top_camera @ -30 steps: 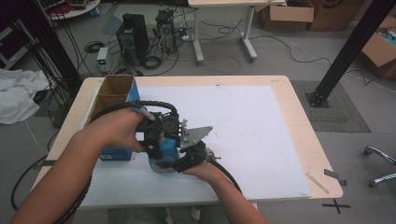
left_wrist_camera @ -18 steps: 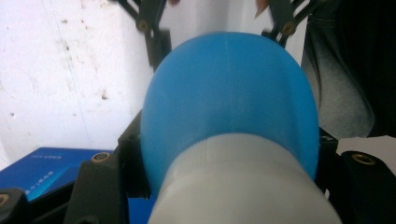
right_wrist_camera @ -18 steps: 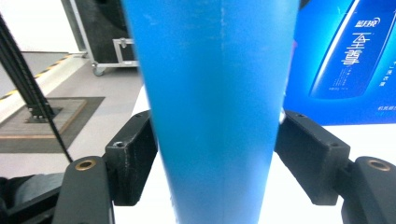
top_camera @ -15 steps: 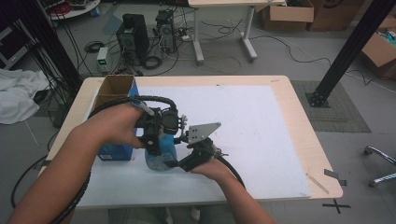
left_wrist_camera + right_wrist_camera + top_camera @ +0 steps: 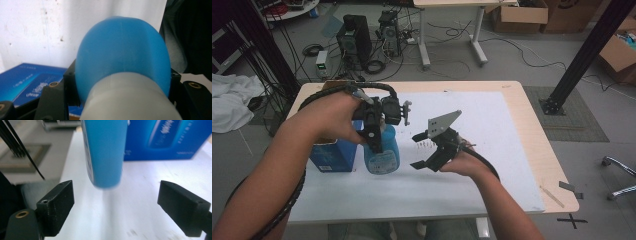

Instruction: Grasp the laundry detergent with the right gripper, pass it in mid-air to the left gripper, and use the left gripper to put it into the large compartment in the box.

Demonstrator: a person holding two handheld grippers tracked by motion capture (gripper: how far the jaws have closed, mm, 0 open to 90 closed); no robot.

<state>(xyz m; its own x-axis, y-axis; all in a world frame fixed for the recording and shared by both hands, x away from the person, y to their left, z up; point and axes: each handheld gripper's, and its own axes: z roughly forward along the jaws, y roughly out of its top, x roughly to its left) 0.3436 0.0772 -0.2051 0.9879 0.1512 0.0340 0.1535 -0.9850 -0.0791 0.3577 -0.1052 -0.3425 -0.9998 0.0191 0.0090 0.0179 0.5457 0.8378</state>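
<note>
A blue bottle [image 5: 383,156] with a whitish neck stands upright over the white mat [image 5: 492,130]. My left gripper [image 5: 375,136] is shut on its top from above. In the left gripper view the bottle [image 5: 122,55] bulges between the black jaws of the left gripper [image 5: 120,86]. My right gripper [image 5: 416,151] is just right of the bottle, open and apart from it. In the right gripper view the right gripper [image 5: 117,197] has its jaws spread wide. There the bottle [image 5: 105,152] is ahead of them, and I cannot tell whether its base touches the mat.
A dark blue box [image 5: 332,154] stands on the mat directly left of the bottle, also seen as the box [image 5: 162,140] behind it. The wooden table [image 5: 532,125] has room to the right and front. A scrap [image 5: 552,196] lies near its right front corner.
My right gripper has drawn back to the right from the bottle, and a gap now shows between them. The left gripper keeps its hold on the bottle's top.
</note>
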